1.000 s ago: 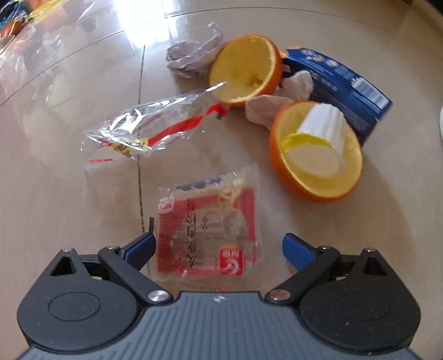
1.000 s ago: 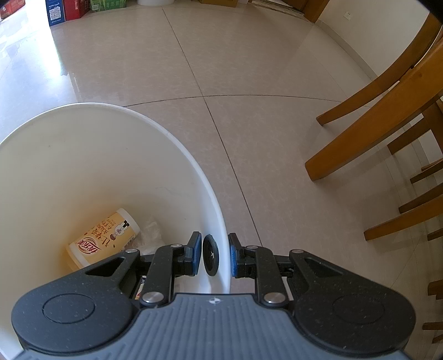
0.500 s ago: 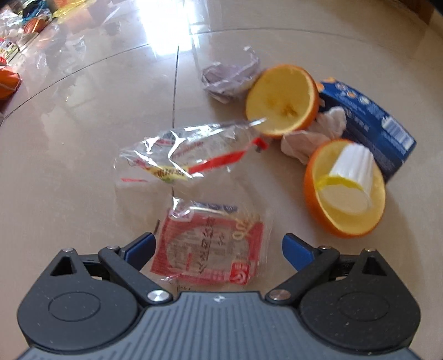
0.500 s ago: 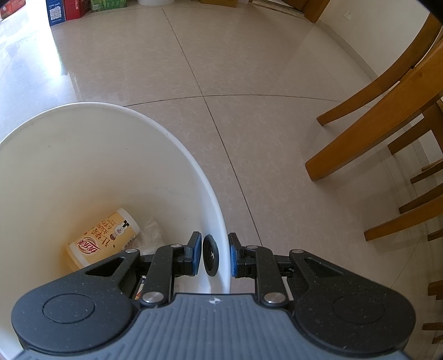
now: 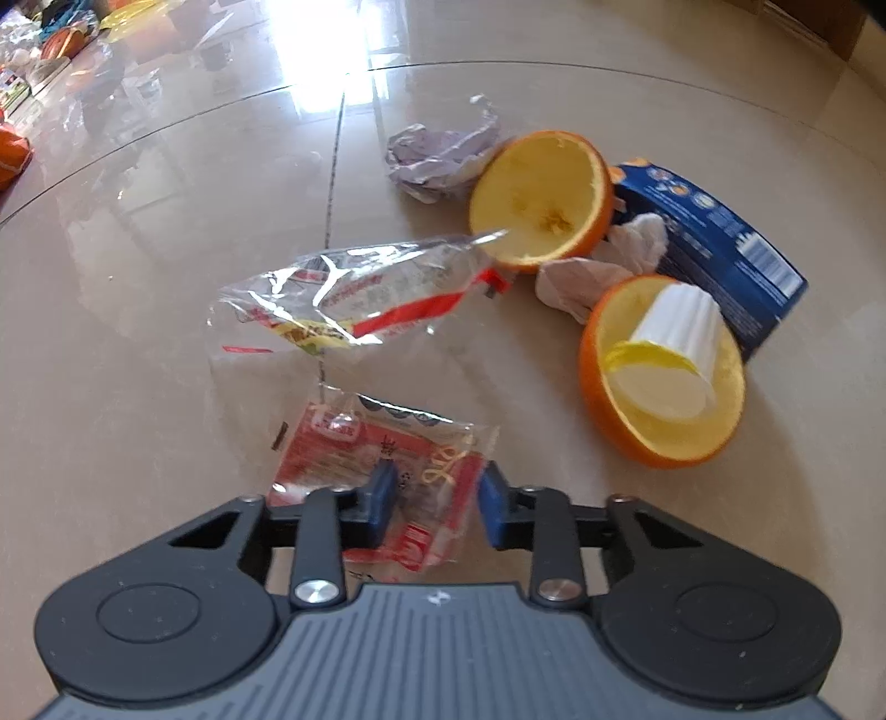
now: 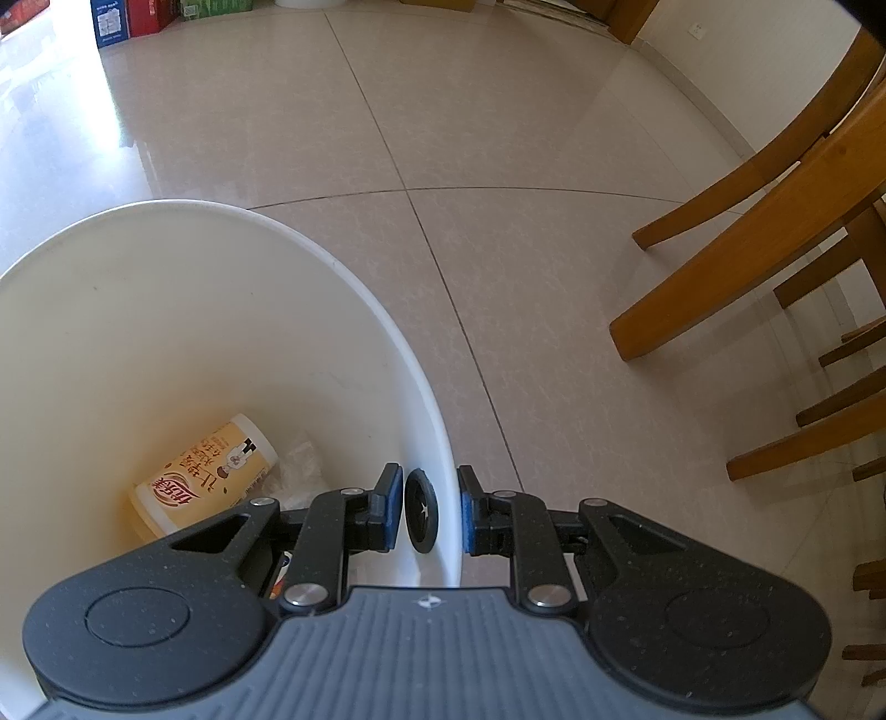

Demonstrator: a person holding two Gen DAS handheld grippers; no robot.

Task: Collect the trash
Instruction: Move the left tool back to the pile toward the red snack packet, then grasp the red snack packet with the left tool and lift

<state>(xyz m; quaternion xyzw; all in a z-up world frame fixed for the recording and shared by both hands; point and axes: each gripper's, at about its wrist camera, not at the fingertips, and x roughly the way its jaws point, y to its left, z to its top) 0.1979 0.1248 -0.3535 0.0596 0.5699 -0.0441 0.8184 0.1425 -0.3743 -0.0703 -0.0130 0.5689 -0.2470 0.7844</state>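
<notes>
On the tiled floor lies a red snack wrapper (image 5: 332,448), bunched up between the blue pads of my left gripper (image 5: 437,498), which has shut on it. Beyond it lie a clear plastic wrapper (image 5: 354,299), two orange halves (image 5: 540,202) (image 5: 664,443), a white paper cup (image 5: 673,343) inside the nearer half, crumpled tissues (image 5: 598,266), crumpled paper (image 5: 437,155) and a blue packet (image 5: 714,238). My right gripper (image 6: 429,515) is shut on the wall of a white bin (image 6: 221,310). In the bin lie a yellow drink cup (image 6: 205,471) and some clear plastic.
Wooden chair legs (image 6: 747,238) stand on the floor to the right of the bin. Boxes (image 6: 138,14) sit along the far wall. More bags and clutter (image 5: 50,44) lie at the far left in the left wrist view.
My left gripper moved forward over the red wrapper and its jaws went from wide open to shut on it, crumpling it. The right gripper and bin have not moved.
</notes>
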